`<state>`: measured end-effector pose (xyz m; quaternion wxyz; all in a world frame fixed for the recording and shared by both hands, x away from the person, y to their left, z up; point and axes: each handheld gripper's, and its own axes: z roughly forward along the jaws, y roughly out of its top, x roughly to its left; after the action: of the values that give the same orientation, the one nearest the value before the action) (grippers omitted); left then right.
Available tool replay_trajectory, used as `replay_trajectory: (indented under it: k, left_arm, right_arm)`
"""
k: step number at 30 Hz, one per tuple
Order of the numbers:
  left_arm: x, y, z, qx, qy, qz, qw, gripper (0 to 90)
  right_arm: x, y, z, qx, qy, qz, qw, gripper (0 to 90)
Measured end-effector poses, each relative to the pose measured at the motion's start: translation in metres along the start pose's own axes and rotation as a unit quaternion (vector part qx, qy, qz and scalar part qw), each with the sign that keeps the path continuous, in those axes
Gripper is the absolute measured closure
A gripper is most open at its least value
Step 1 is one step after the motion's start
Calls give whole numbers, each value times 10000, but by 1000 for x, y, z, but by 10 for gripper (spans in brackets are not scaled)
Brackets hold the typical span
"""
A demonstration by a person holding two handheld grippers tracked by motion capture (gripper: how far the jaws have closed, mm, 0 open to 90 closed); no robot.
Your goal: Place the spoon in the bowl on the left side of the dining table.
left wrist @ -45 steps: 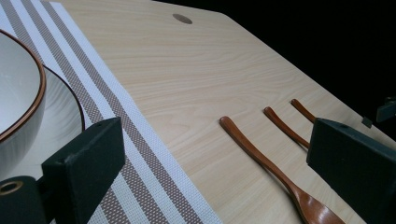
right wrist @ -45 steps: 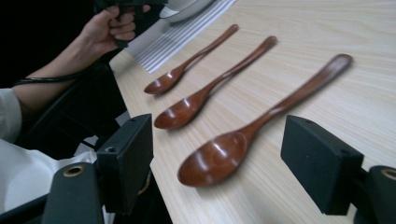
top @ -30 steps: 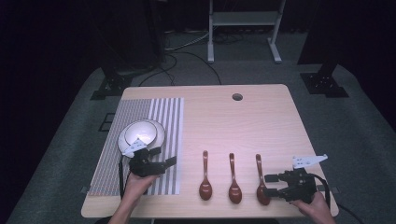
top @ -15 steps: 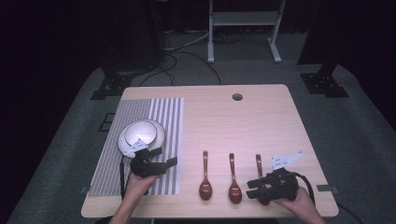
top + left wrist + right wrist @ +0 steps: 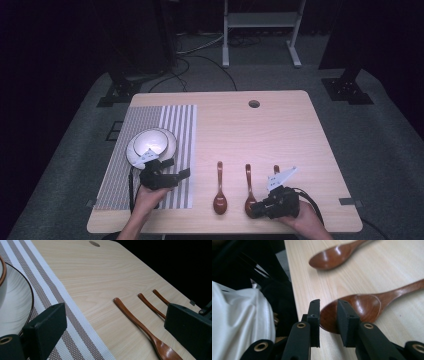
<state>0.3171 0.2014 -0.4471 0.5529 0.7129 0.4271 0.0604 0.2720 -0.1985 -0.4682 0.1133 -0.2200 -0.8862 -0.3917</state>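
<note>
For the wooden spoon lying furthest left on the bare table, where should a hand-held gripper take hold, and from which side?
Probably at the handle of the leftmost spoon, coming from above with the jaws across its width. It lies flat; the handle is thin and straight with bare table on both sides, while the bowl is wide and rounded.

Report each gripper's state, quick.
Left gripper: open, holding nothing, above the striped placemat.
Right gripper: jaws around the brown wooden spoon's bowl rim; whether it is clamped cannot be told.
</note>
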Motion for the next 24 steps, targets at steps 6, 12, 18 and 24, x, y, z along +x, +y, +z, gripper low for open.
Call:
replay_trajectory:
  k: [6,12,18,24]
  left_arm:
    - [-6,0,5,21,-138,-70,9999,33]
    - [-18,1,17,172,-343,-56,9992,33]
    - [-37,4,41,429,-628,-22,9971,36]
    - [-52,9,68,666,-840,-56,9942,44]
  right_arm:
    - [9,-3,6,127,-387,-253,9988,725]
    - [15,-4,8,91,-616,-436,9971,723]
    - [18,-5,9,64,-730,-535,9959,719]
    - [19,-6,9,21,-745,-565,9956,719]
